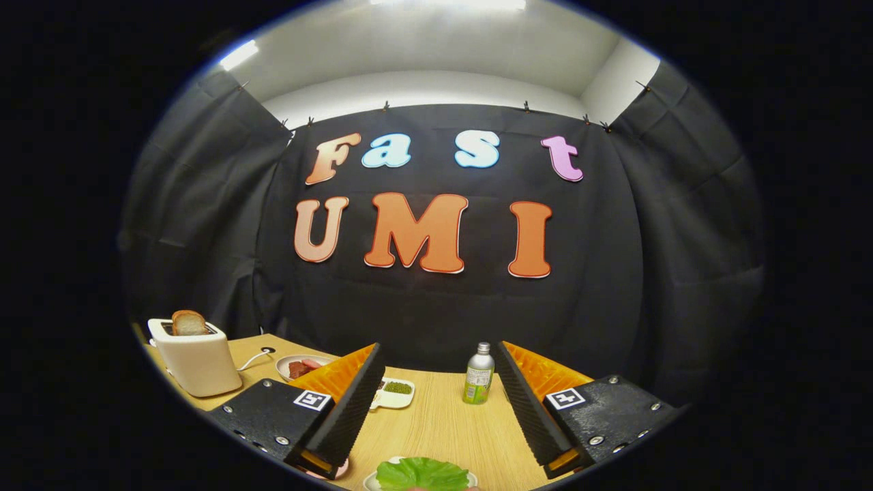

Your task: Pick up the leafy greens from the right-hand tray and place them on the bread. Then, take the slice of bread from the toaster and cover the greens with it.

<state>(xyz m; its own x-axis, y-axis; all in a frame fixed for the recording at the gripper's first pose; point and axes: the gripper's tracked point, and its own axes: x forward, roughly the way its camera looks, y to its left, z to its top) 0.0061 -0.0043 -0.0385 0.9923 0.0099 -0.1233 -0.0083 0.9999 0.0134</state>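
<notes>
The leafy greens are seen on a white plate, low between the two fingers of the tool and nearer the camera than their tips, with nothing touching them. Whether bread lies under the leaf cannot be told. The tool is held wide open above the wooden counter; its fingers are spread well apart, nothing is gripped between them, and no object is touched by either one. A square black-and-white marker is carried on each finger block, but no words can be read from them. Well off to the left, beyond the left finger, a white toaster is stood on the counter with a slice of bread rising upright from its slot, and a white cable is run from its side to a hole in the counter top. Just past the left finger, a round plate of reddish meat pieces is partly hidden by that finger, and a small white tray with a dark green filling is set beside the fingertip. A small bottle with a silver cap and a green-and-white label is stood upright between the fingertips, close to the right one; its print is too small to be read. Black cloth is hung behind the counter, clipped along its upper edge.
</notes>
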